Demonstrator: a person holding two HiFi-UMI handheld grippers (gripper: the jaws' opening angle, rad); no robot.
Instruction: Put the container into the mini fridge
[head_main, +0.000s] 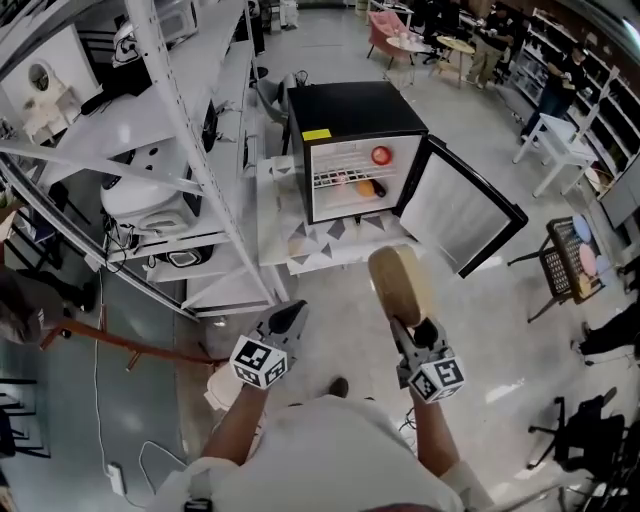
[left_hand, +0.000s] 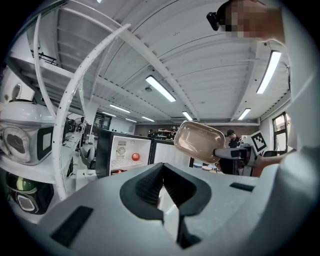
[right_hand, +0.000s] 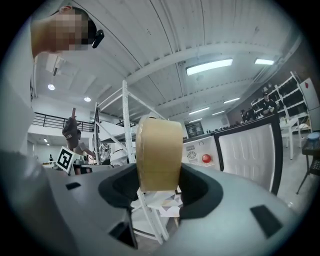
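One open mini fridge (head_main: 355, 150) on patterned table (head_main: 335, 240).

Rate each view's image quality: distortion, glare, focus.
Head view: strong fisheye bending of the shelf rails, even light, mini fridge sharp. Left gripper view: dark round vignette, ceiling strip lights glaring mildly, left gripper close and soft. Right gripper view: same vignette, container close and slightly soft.
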